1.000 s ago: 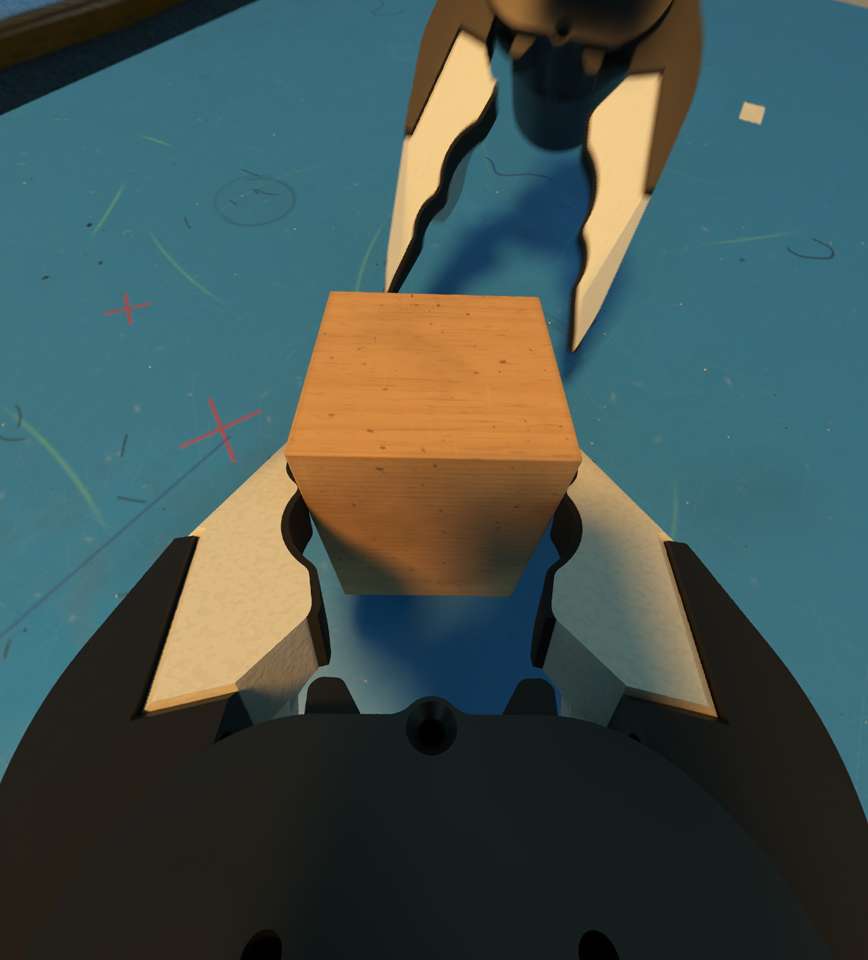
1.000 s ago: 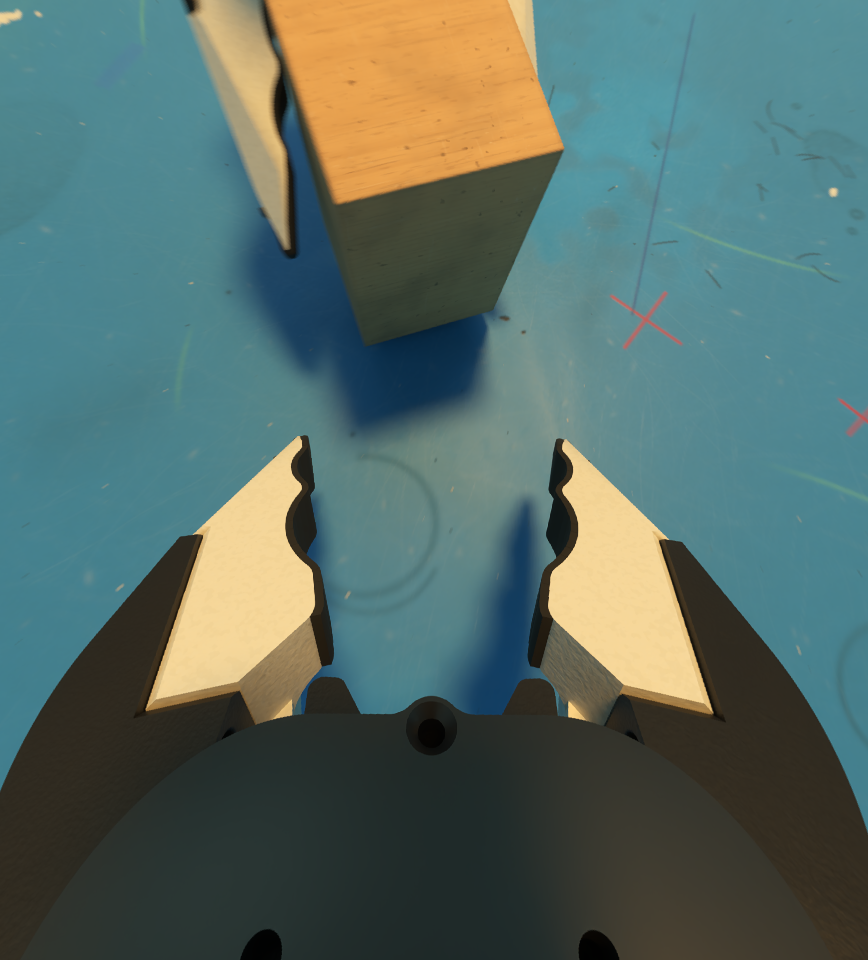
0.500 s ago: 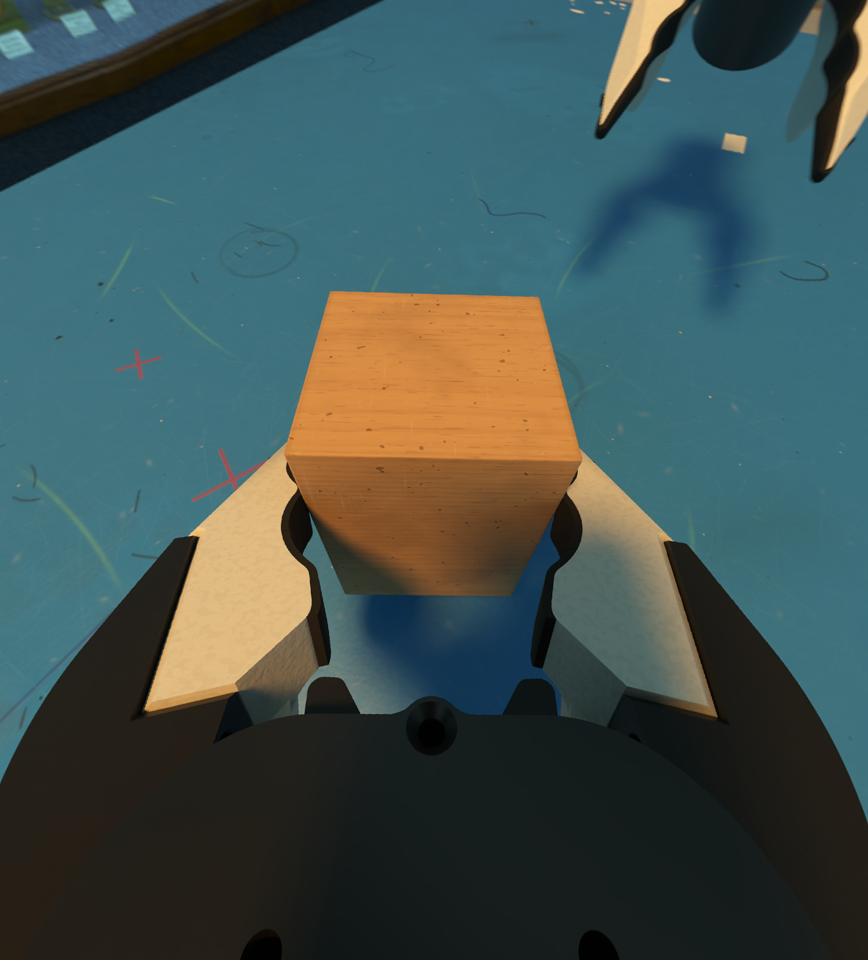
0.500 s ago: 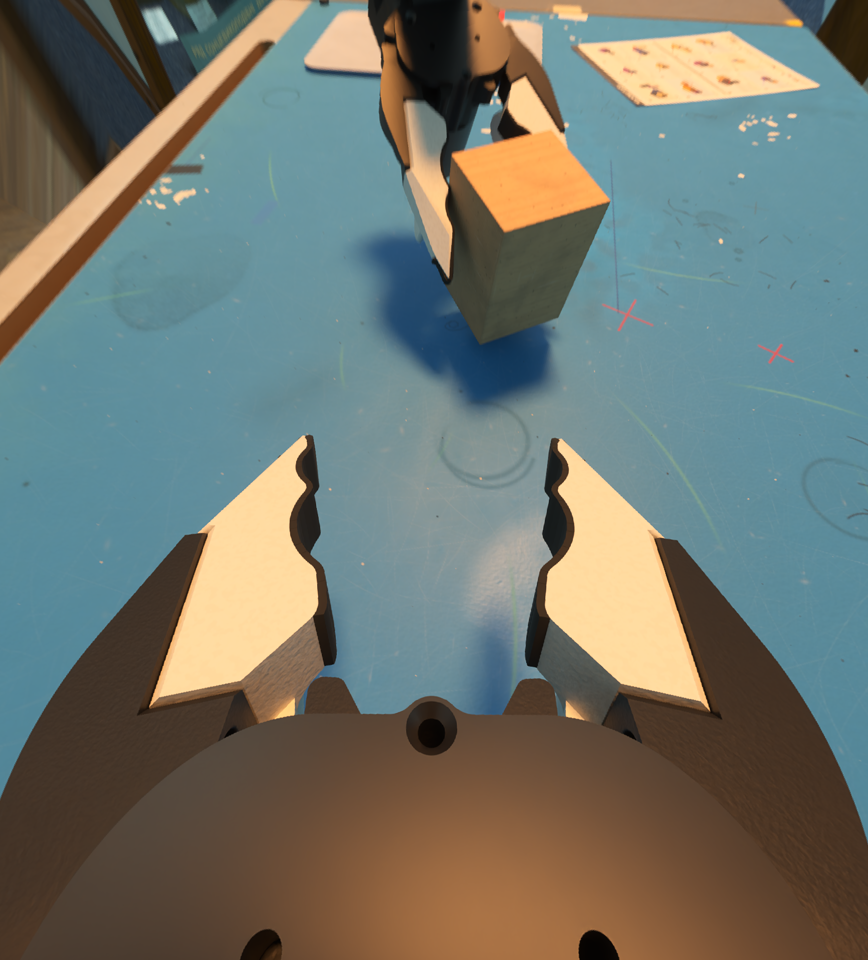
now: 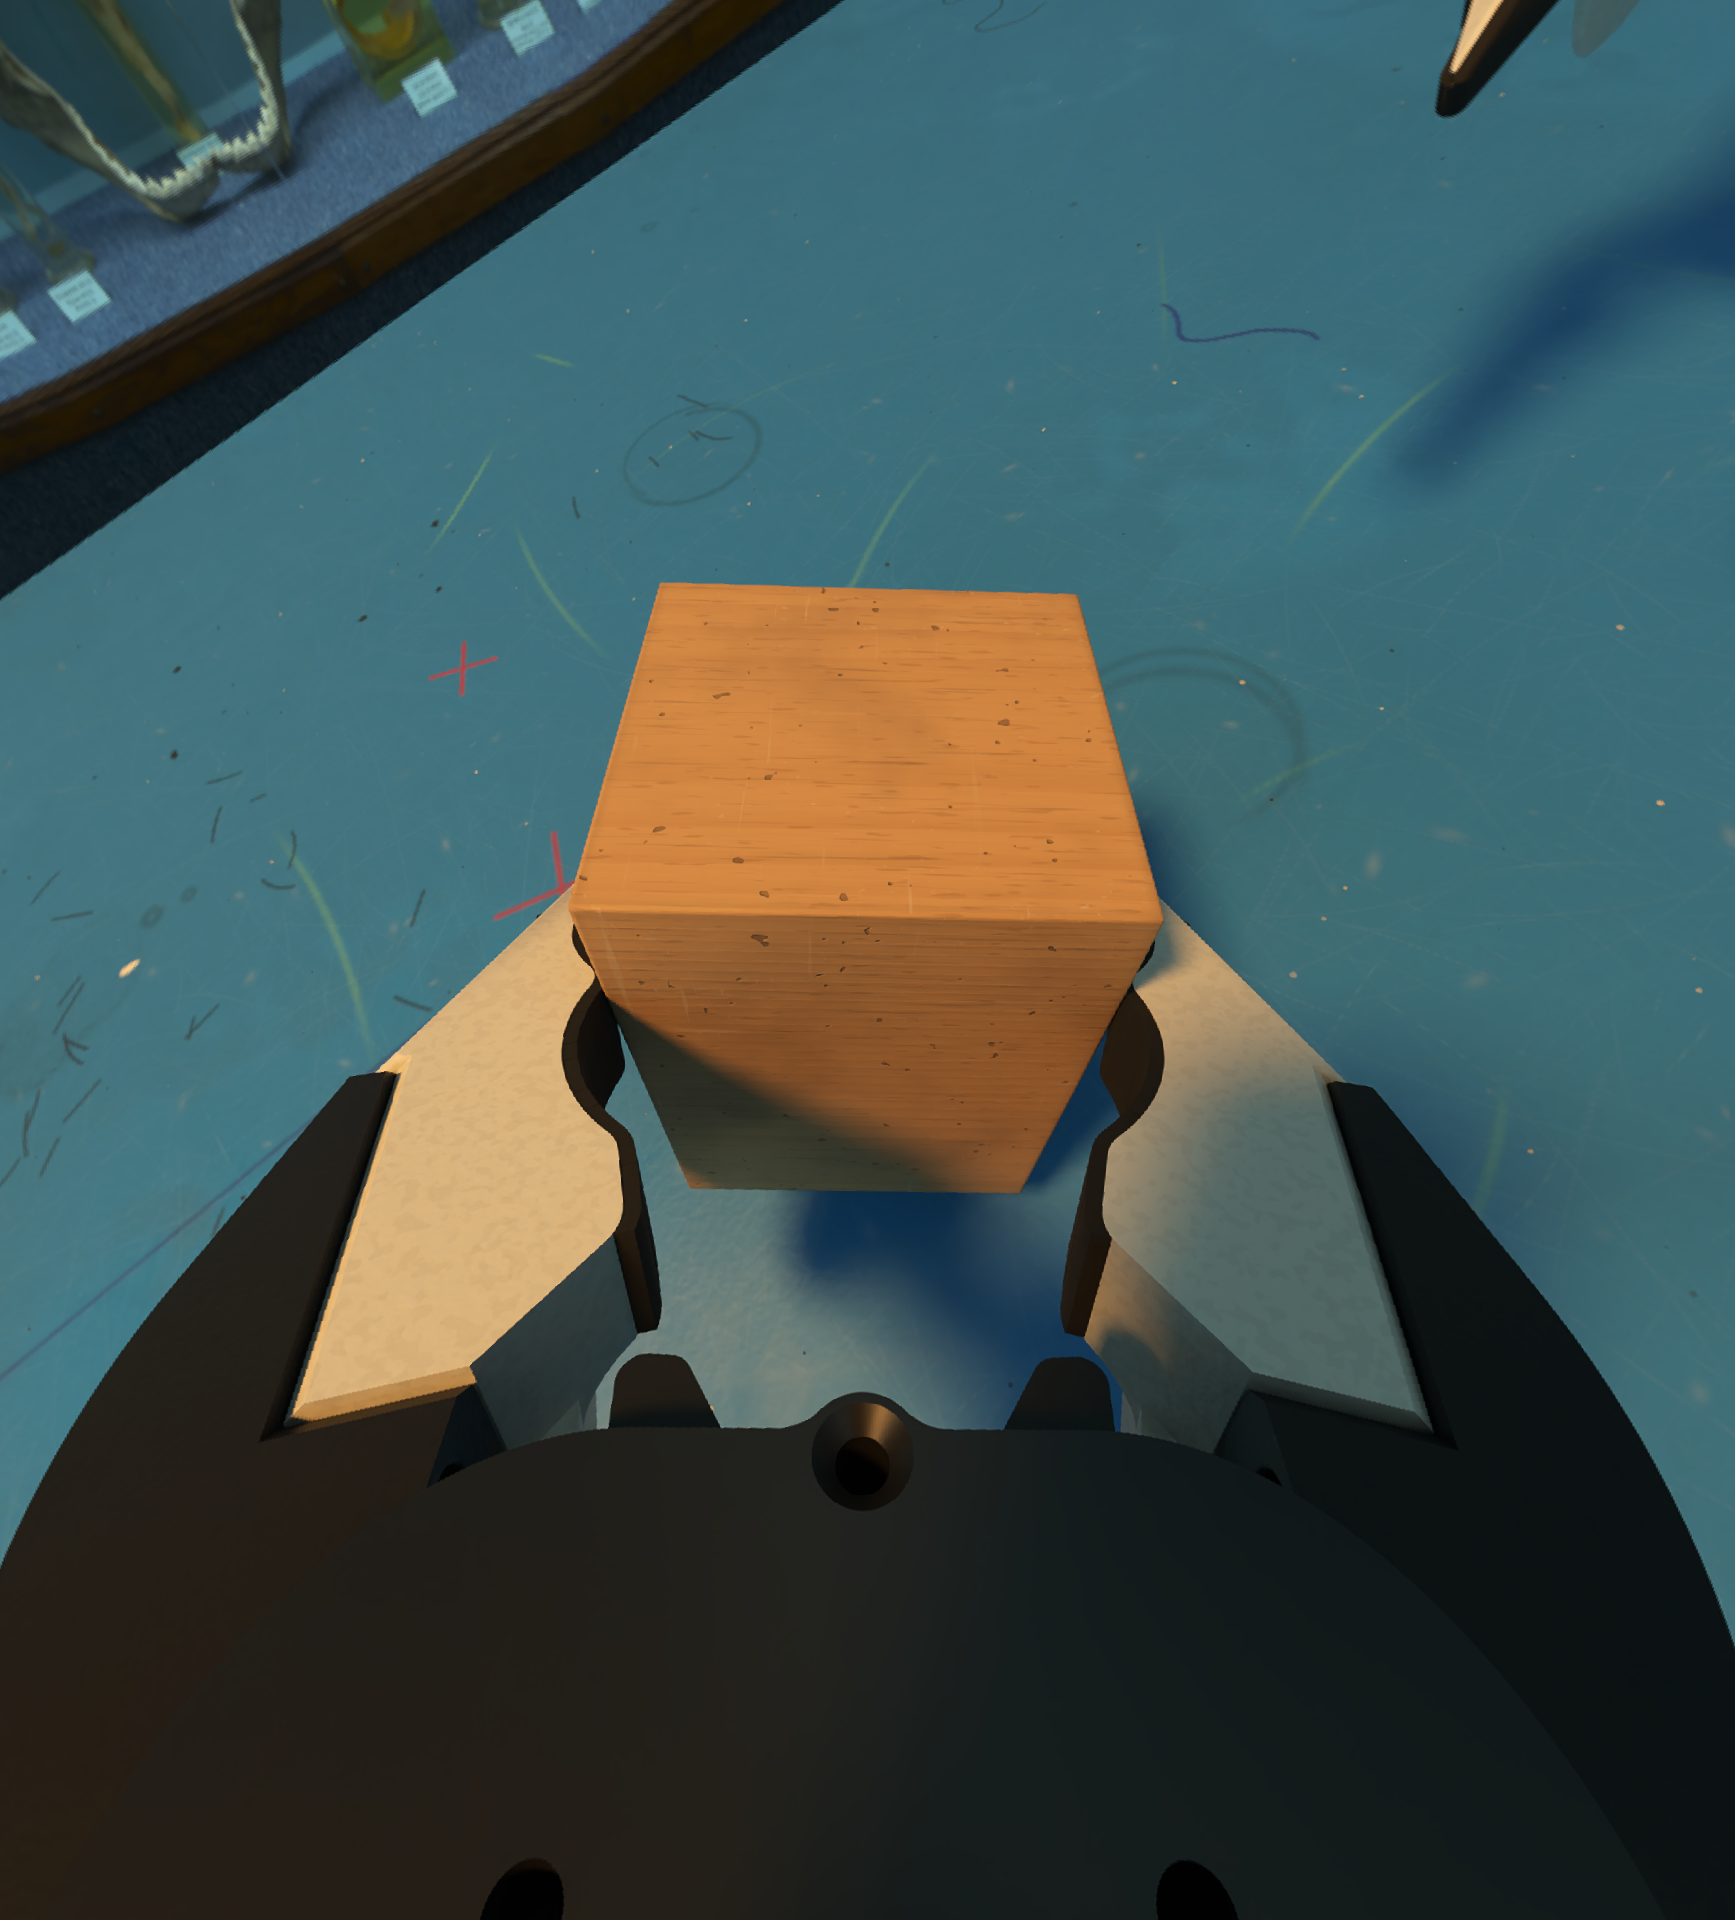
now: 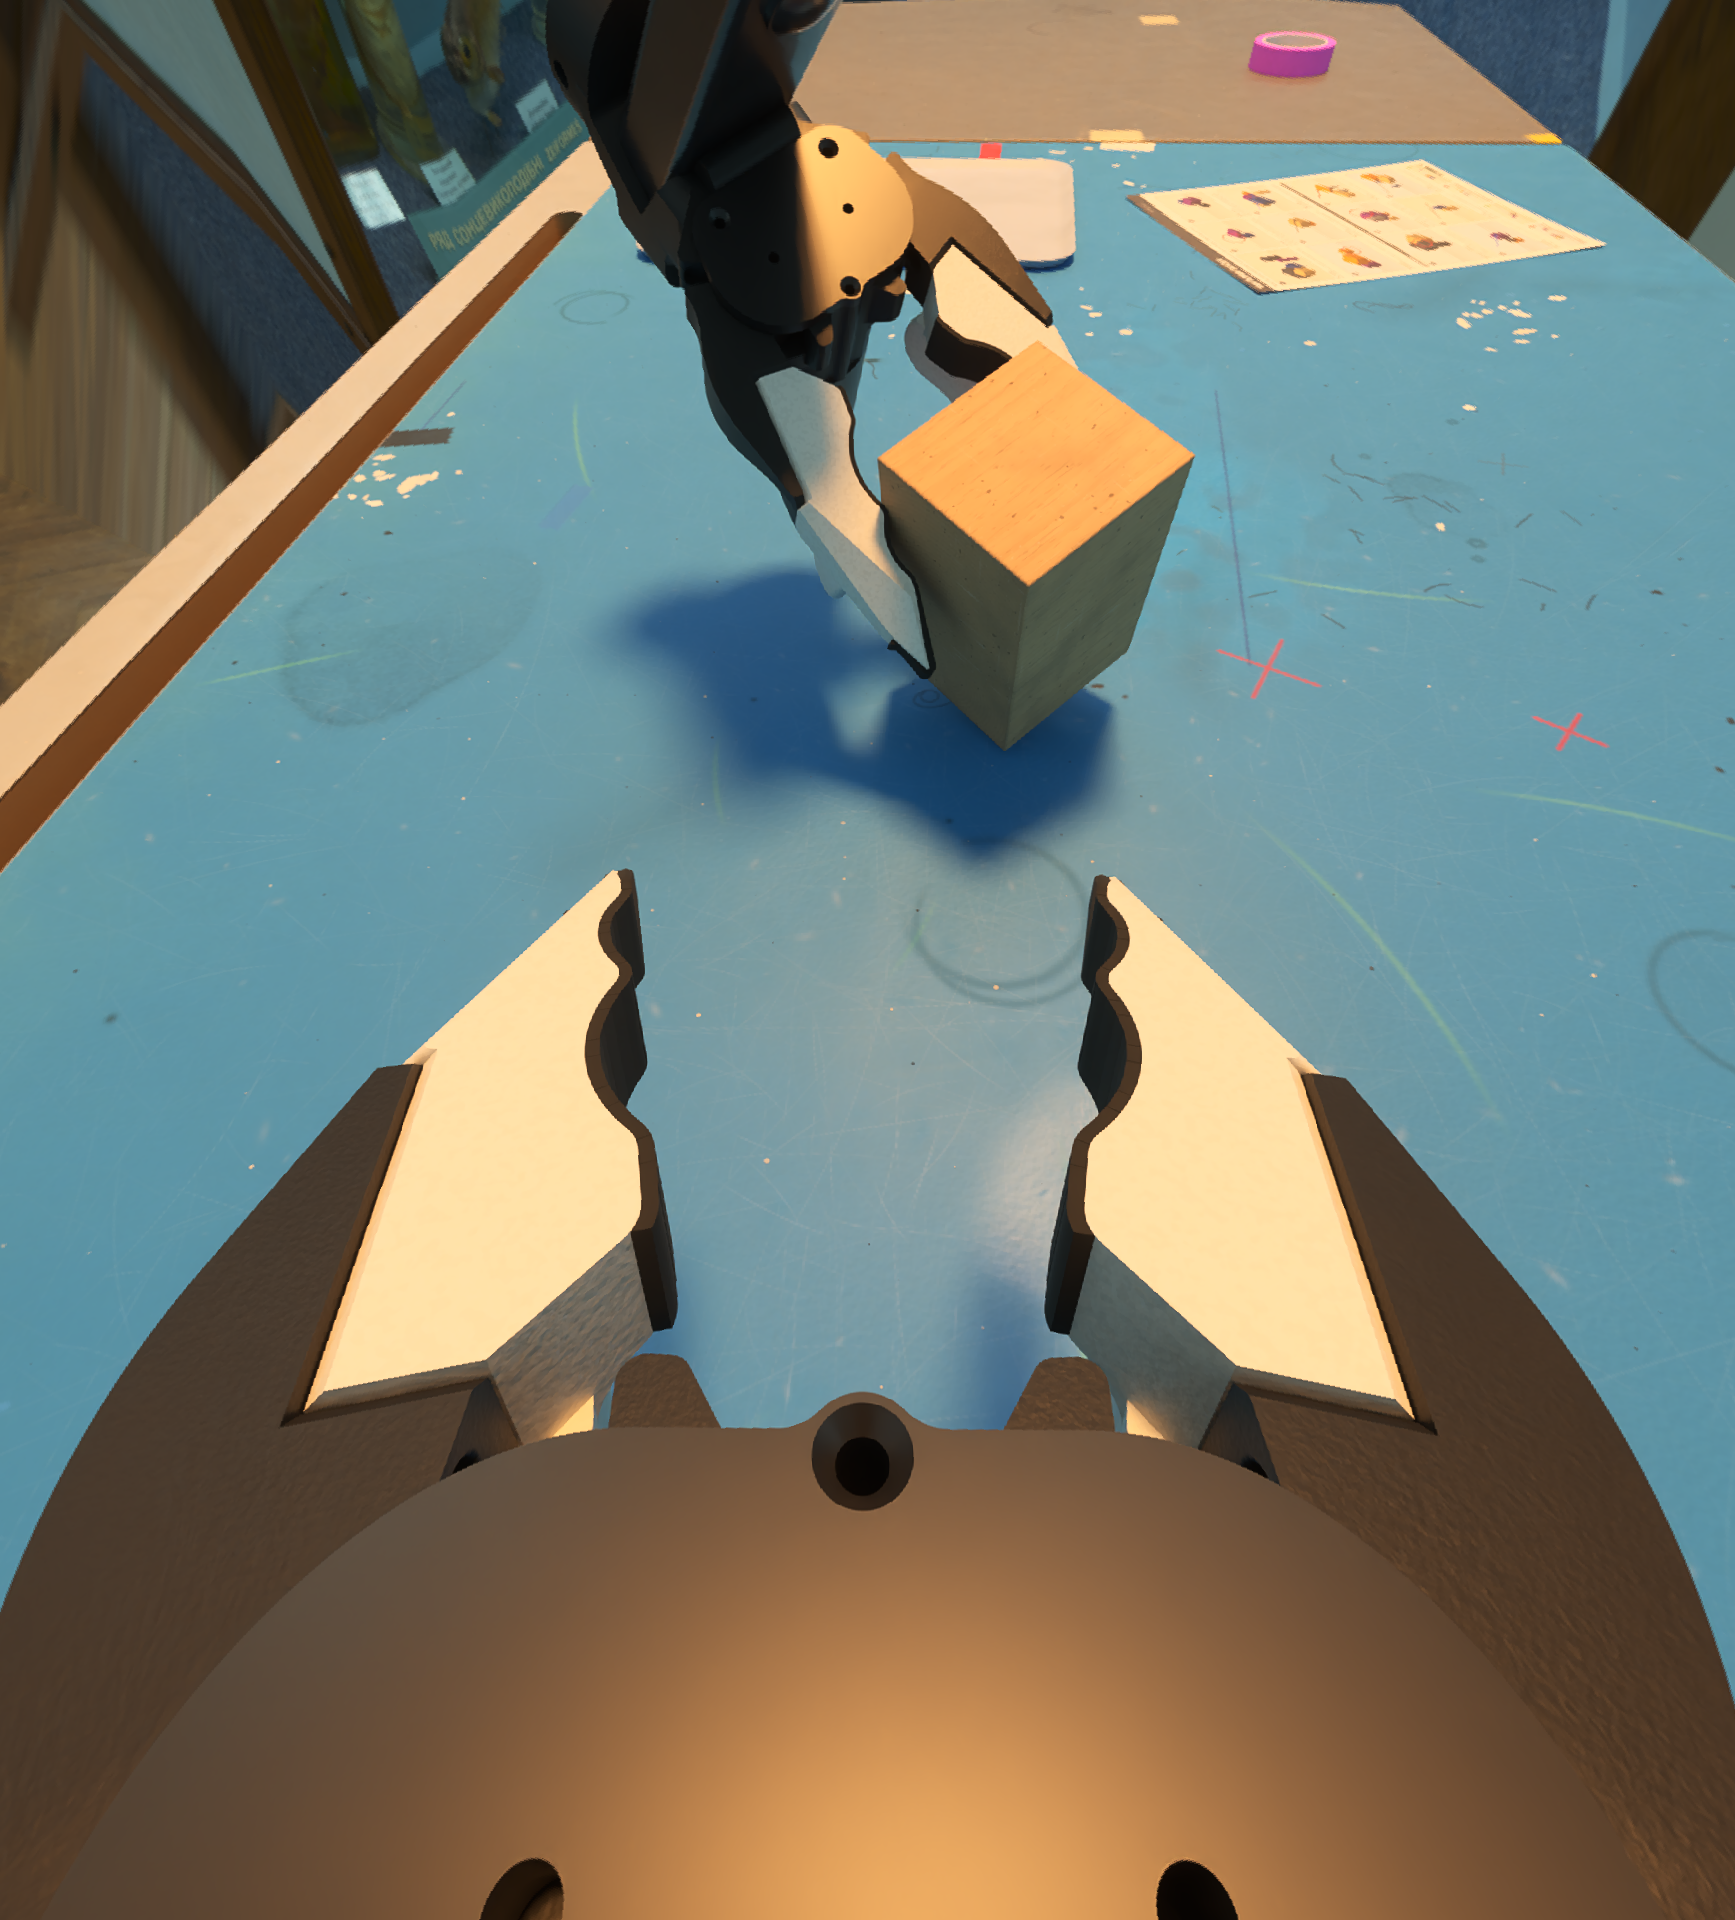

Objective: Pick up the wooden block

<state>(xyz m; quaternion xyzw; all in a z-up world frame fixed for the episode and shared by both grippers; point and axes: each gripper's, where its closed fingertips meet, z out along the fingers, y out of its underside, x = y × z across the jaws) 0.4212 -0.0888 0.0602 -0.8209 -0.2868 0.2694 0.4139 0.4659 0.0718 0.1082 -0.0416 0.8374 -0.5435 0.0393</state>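
The wooden block [image 5: 863,790] is a tall tan block, gripped on both sides by my left gripper [image 5: 865,914]. It hangs tilted a little above the blue table [image 5: 1362,935], with its shadow below. In the right wrist view the block [image 6: 1039,499] shows ahead, with the left gripper's near finger [image 6: 873,561] pressed on its side. My right gripper [image 6: 863,883] is open and empty, well back from the block. One of its fingertips [image 5: 1465,73] shows at the top right of the left wrist view.
A wooden rim [image 6: 219,582] runs along the table's left edge. At the far end lie a white pad [image 6: 1019,197], a printed sheet [image 6: 1362,223] and a pink tape roll [image 6: 1289,52] on a brown board. Red crosses [image 6: 1268,670] mark the surface. A display case [image 5: 115,156] stands beyond the table.
The left gripper has lifted the block higher off the table. The right gripper has backed away from the block, staying open.
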